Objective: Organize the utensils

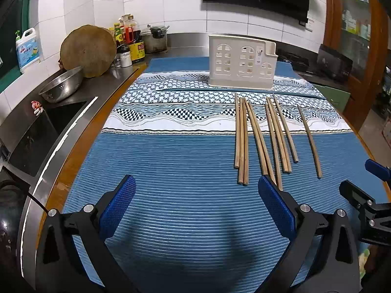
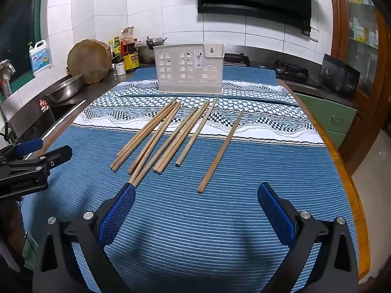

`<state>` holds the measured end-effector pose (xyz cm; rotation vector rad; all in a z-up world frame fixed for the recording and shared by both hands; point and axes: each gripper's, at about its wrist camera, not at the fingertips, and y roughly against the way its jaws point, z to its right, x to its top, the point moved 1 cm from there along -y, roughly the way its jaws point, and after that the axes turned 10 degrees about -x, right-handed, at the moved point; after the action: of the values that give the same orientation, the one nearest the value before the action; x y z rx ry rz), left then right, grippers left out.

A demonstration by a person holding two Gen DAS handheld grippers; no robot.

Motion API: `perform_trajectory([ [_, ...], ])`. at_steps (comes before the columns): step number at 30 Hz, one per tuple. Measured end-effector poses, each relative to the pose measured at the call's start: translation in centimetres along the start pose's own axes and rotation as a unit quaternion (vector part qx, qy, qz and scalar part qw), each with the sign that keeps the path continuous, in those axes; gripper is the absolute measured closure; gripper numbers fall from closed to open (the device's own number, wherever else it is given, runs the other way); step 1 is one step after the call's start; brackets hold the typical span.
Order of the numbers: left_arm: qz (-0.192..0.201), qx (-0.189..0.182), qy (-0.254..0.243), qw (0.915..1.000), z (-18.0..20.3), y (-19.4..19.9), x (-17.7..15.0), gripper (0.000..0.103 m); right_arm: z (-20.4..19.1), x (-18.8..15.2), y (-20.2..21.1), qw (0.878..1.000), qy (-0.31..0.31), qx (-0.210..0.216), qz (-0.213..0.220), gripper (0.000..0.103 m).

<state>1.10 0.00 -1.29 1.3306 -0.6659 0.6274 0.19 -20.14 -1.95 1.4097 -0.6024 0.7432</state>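
Several wooden chopsticks lie side by side on a blue striped mat; they also show in the right wrist view. A cream utensil holder with window cut-outs stands upright behind them, also in the right wrist view. My left gripper is open and empty, just short of the chopsticks' near ends, left of them. My right gripper is open and empty, with one lone chopstick ending between its fingers.
A sink and a metal colander are at the left. A round wooden chopping block, sauce bottles and a pot stand at the back. A gas stove is at the back right.
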Motion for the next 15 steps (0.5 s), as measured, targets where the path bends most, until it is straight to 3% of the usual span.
perform_trajectory([
  [15,-0.010,-0.002,-0.002,0.9999,-0.23,-0.65,0.21,0.004,-0.23,-0.13,-0.53,1.000,0.001,0.004,-0.005,0.006],
])
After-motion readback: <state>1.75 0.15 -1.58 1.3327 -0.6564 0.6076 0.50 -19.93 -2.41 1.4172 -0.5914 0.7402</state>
